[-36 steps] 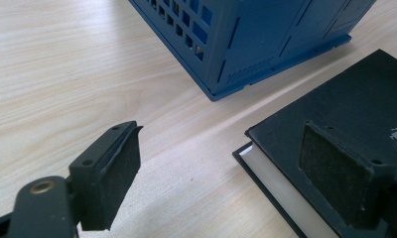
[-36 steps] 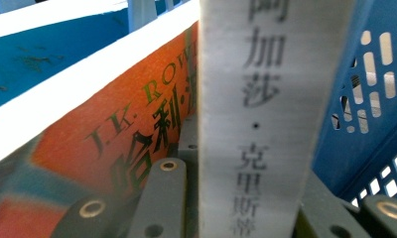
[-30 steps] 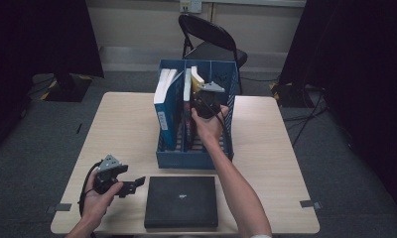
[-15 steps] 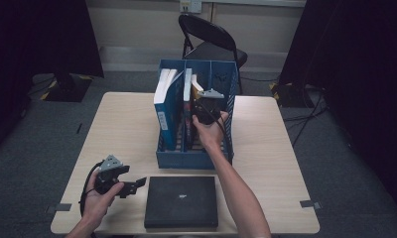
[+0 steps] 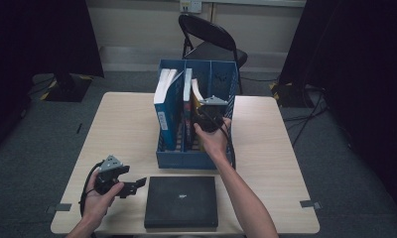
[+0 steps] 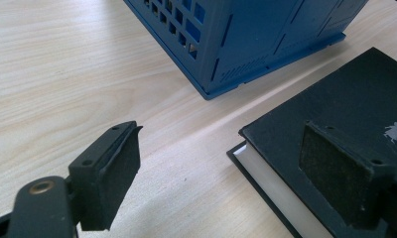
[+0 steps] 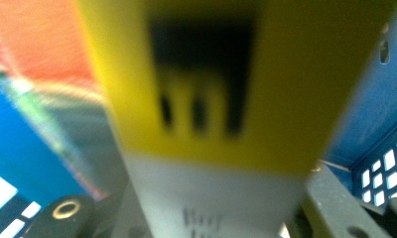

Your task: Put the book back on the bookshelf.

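Two tools: one in each hand, the left tool (image 5: 137, 185) low over the bench (image 5: 122, 124), the right tool (image 5: 206, 119) down inside the blue file holder (image 5: 194, 158).
Left tool, change: none seen; it hovered in the same place as a second before, beside the black book (image 5: 181, 201).
Left tool, state: released, jaws wide apart with nothing between them; in the left gripper view the near corner of the black book (image 6: 345, 104) lay behind one pad.
Right tool, change: it had sunk lower into the holder since the earlier frames, and its jaws had just been opening.
Right tool, state: the yellow book (image 7: 201, 74) stood between the jaws in the right gripper view, blurred and very close; whether the pads pressed on it I could not tell.
Yellow book, place: upright in the holder's middle compartment (image 5: 199, 144).
File holders: one, blue, with three compartments.
Books in the holder: three counted, a blue one (image 5: 167, 114) on the left, a thin one (image 5: 187, 106) beside it, then the yellow one.
Books on the bench: one, black, lying flat before the holder.
Chairs: one folding chair (image 5: 209, 42) behind the bench.
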A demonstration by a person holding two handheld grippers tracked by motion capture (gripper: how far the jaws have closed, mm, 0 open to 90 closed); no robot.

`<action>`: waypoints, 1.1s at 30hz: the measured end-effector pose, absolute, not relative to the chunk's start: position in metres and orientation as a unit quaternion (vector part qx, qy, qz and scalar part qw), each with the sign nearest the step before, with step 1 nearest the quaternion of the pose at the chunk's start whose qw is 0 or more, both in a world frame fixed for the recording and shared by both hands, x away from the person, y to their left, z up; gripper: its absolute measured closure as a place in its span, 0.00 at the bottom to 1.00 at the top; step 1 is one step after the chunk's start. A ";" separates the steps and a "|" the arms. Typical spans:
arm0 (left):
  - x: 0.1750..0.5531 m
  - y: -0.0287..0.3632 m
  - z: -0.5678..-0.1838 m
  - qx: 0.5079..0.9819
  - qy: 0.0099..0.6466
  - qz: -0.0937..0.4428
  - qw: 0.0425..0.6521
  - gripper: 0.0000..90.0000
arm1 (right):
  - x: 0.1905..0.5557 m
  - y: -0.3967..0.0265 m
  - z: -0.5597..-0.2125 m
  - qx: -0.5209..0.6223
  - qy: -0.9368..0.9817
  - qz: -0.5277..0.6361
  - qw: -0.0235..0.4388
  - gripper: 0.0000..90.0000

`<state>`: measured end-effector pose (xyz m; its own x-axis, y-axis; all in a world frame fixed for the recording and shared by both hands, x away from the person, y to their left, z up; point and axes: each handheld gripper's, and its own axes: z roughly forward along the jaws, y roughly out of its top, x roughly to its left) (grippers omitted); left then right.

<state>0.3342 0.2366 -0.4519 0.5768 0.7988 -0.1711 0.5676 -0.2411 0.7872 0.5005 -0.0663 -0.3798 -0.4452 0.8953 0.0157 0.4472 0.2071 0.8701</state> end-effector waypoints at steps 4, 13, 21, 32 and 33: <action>0.334 0.235 -0.452 0.779 0.438 0.134 0.429 0.18 | 0.498 -0.068 -0.376 0.459 0.735 0.430 0.255 0.70; 0.334 0.235 -0.452 0.779 0.439 0.132 0.428 0.18 | 0.500 -0.069 -0.375 0.483 0.715 0.427 0.269 0.84; 0.334 0.236 -0.452 0.779 0.438 0.134 0.429 0.18 | 0.511 -0.064 -0.377 0.486 0.692 0.444 0.296 0.84; 0.333 0.237 -0.451 0.777 0.438 0.134 0.432 0.18 | 0.514 -0.057 -0.384 0.476 0.705 0.437 0.292 0.76; 0.333 0.237 -0.451 0.777 0.438 0.135 0.432 0.18 | 0.512 -0.057 -0.383 0.472 0.709 0.436 0.290 0.73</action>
<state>0.3329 0.2368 -0.4513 0.5801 0.7968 -0.1691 0.5641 -0.2432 0.7891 0.5120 -0.0573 -0.3834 -0.3850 0.9229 0.0004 0.4162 0.1733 0.8926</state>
